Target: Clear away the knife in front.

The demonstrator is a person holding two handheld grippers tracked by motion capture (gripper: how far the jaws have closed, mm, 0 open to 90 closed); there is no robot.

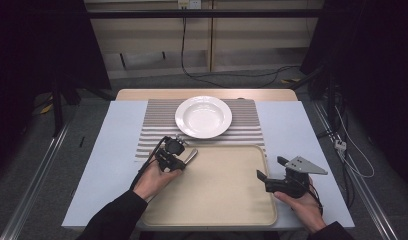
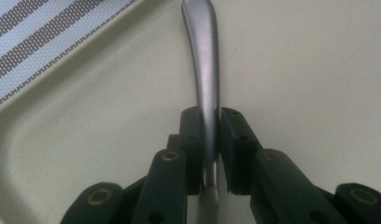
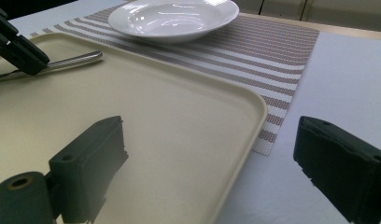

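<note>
My left gripper (image 1: 178, 154) hovers over the far left corner of a beige tray (image 1: 222, 187) and is shut on a metal utensil (image 1: 191, 155). In the left gripper view the jaws (image 2: 210, 122) clamp the utensil's shaft (image 2: 205, 56), its rounded handle end pointing away over the tray (image 2: 296, 70). The utensil's head is hidden behind the jaws. My right gripper (image 1: 272, 168) is open at the tray's right edge with nothing between its fingers (image 3: 209, 140). From there the utensil (image 3: 72, 60) and the left gripper (image 3: 16, 46) show at far left.
A white deep plate (image 1: 203, 116) sits empty on a striped placemat (image 1: 157, 125) just beyond the tray. The placemat (image 3: 272, 51) lies on a pale blue table cover (image 1: 292, 125). Cables run on the floor at the right.
</note>
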